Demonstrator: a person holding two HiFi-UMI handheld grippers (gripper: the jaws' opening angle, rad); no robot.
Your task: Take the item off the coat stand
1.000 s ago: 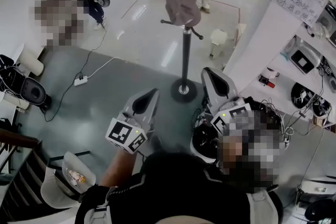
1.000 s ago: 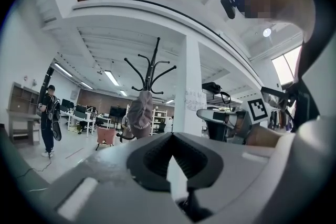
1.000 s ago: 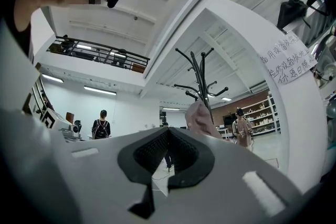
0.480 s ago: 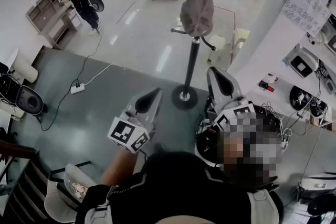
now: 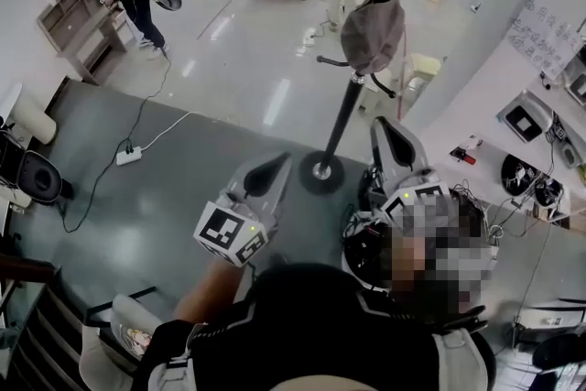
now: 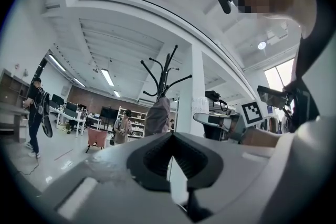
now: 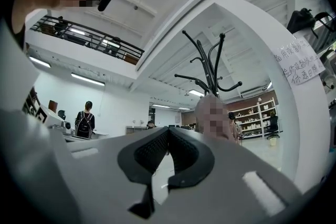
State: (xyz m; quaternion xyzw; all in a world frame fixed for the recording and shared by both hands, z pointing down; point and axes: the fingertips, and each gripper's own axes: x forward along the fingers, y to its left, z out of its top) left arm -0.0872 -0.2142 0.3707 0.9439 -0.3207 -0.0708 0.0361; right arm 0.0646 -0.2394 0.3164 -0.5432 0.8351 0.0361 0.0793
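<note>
Both pairs of jaws are closed tip to tip on nothing: our left gripper (image 5: 275, 162) and right gripper (image 5: 383, 125) are held out level, side by side, pointing at the coat stand (image 5: 343, 119). The item (image 5: 373, 34), a limp grey-brown cloth piece, hangs from 1 of the upper hooks, well apart from both grippers.

As we judge it, 2 things could go wrong. Shut jaws would only push the cloth, so they must open first. And a sideways tug rather than a lift off the hook could tip the thin pole on its small round base (image 5: 320, 171).

A handwritten sheet (image 5: 548, 37) is taped to the white pillar (image 5: 476, 59), but we cannot read its characters. The grippers' cubes carry square black-and-white markers (image 5: 229, 234). No brand is legible.
</note>
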